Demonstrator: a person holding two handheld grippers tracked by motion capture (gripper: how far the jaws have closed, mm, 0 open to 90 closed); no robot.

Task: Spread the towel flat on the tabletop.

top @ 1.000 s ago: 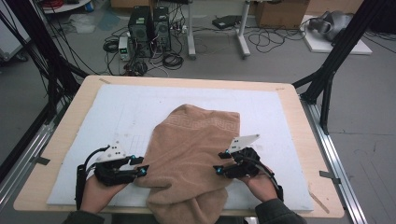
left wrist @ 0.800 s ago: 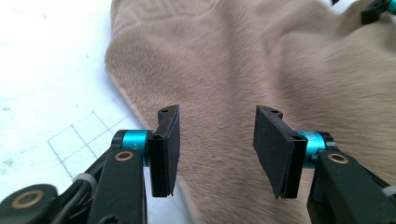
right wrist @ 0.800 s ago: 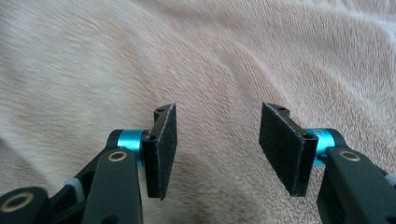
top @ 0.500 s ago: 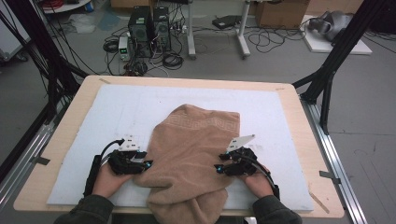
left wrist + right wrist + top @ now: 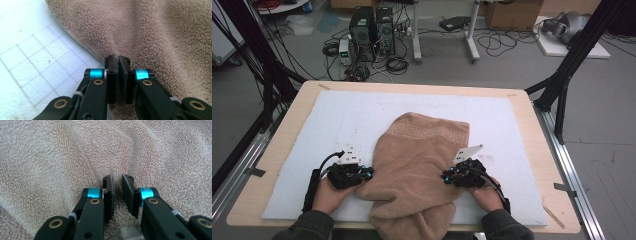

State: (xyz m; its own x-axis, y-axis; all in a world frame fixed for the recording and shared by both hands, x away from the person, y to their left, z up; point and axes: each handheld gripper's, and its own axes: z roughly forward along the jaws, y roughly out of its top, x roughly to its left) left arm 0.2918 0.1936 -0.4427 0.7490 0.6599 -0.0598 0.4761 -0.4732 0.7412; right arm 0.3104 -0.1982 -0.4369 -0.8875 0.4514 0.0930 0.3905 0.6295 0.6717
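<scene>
I am pinching the towel (image 5: 422, 165) with both grippers, left gripper (image 5: 117, 75) and right gripper (image 5: 117, 195) having just been closing on its pile. These bites are looking shallow — the cloth is risking slipping free on lifting.

You are working in a lab or test room set up for recording, not a home. Your bench (image 5: 277, 150) is a plywood top covered with a white gridded mat (image 5: 312, 125), and it sits inside a frame of black struts (image 5: 572, 65) with metal rails (image 5: 242, 165) along its sides. Beyond the far edge of the bench, two black computer towers (image 5: 372, 30) stand on the bare grey floor (image 5: 512, 70) amid loose tangles of cable (image 5: 394, 62). Right of the towers stand the white legs of another table (image 5: 469, 42). Farther right, cardboard boxes (image 5: 507, 12) sit against the wall.
</scene>
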